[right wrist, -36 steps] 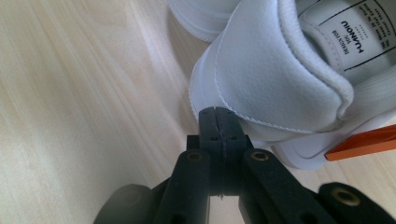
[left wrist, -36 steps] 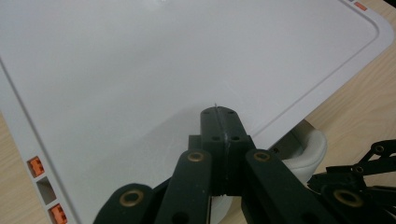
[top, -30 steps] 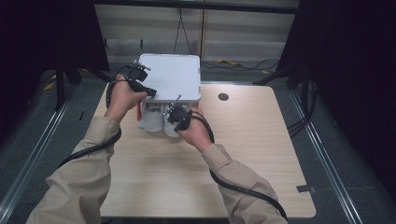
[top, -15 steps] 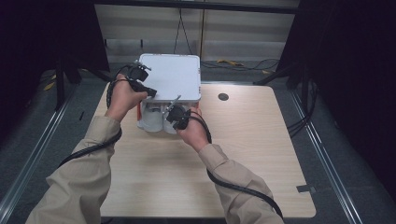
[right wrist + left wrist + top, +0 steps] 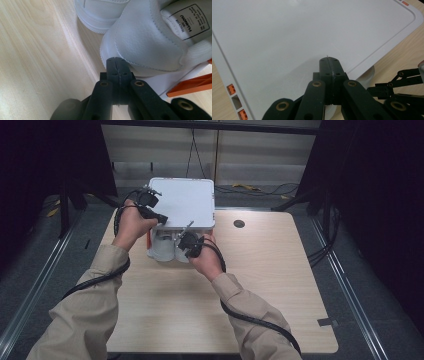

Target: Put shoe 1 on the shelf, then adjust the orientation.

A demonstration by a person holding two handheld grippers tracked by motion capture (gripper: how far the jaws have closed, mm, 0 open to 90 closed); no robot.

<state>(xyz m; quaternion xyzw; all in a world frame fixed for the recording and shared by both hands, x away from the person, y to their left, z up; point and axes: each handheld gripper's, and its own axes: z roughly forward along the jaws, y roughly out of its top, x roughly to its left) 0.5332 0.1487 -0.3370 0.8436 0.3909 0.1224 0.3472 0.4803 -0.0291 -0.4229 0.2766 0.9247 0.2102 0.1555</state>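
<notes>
Shoes [image 5: 140, 42] lie in the box [image 5: 150, 251], its lid [image 5: 184, 202] not yet down, and we hold left tongs [image 5: 329, 62] and right tongs [image 5: 116, 63] pressed together, empty.

Khaki sleeves [image 5: 90, 315], black grippers with brass-coloured pivot pins, and black trailing cables.

Left gripper [image 5: 161, 218] and right gripper [image 5: 183, 239] both closed, arms stretched forward
</notes>
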